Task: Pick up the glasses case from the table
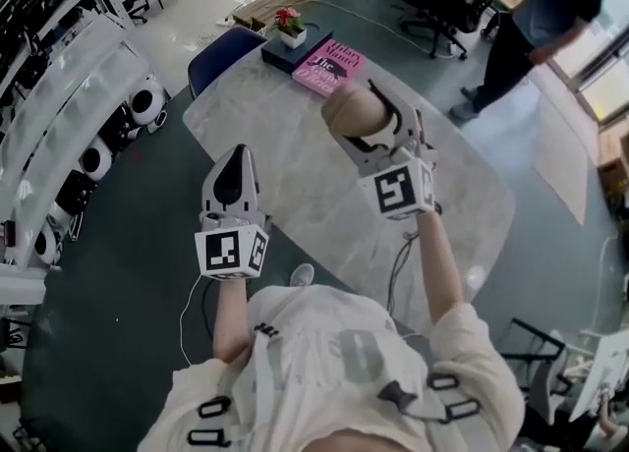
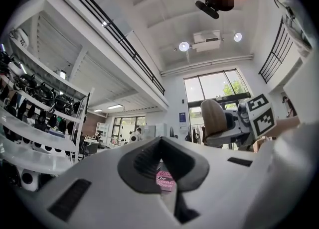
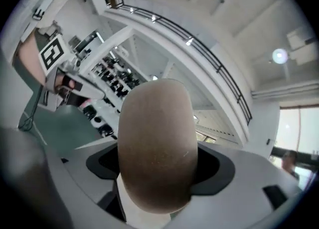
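pink book (image 1: 330,67) cover reads "hilary mantel", then seemingly "the".

The glasses case (image 1: 352,109) is a tan, rounded, pill-shaped thing with a smooth matte shell, shut tight. It's pinched between the jaws of the right gripper (image 1: 366,124), up off the table (image 1: 295,195), with one rounded end poking out past them.

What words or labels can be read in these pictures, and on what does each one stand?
"Hilary Mantel": pink book, top line of the cover.
"The": same cover, large script; the title's remaining words are too blurred to read.
Glasses case: no text.
Elsewhere: nothing readable.
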A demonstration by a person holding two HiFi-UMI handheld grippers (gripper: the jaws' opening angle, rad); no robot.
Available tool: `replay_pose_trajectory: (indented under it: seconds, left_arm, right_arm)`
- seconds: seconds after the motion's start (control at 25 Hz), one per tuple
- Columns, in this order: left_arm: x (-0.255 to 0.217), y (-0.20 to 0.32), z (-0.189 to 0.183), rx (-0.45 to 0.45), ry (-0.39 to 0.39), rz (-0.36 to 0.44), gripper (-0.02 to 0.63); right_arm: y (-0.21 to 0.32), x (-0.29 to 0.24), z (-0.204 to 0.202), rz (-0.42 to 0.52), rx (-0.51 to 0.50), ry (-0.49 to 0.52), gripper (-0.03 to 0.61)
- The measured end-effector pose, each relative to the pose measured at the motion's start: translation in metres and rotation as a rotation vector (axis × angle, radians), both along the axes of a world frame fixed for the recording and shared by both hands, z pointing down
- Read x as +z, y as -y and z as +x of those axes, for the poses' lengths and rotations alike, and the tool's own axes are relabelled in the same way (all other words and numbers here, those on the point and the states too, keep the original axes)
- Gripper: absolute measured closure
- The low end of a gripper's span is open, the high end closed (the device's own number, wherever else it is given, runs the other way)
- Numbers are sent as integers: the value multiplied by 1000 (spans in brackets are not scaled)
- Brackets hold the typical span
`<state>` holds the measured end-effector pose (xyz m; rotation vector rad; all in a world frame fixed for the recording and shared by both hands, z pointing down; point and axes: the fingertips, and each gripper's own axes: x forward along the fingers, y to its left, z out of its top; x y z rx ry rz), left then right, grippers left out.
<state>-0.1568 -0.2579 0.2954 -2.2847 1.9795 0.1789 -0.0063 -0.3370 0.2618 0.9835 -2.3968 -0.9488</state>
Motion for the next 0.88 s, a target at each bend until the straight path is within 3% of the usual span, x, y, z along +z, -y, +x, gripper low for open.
replay_pose_trajectory:
  seconds: [0.12,0.28,0.32,0.88]
  left_arm:
    - [-4,-3,3,-6,-2,8,611]
    - [-8,-6,6,-9,-9,21,611]
    - [-9,-6,7,-9,-10,23,611]
    - [4,-23,18,-1,-23,-23,611]
  right_arm:
    - [-17,-20,10,13,13,163,202]
    - [-34,-39,27,-28,-22,553,202]
    - [-36,-39,32,-37,-12,608,202]
    - [-70,-8,59,-134,115,762,202]
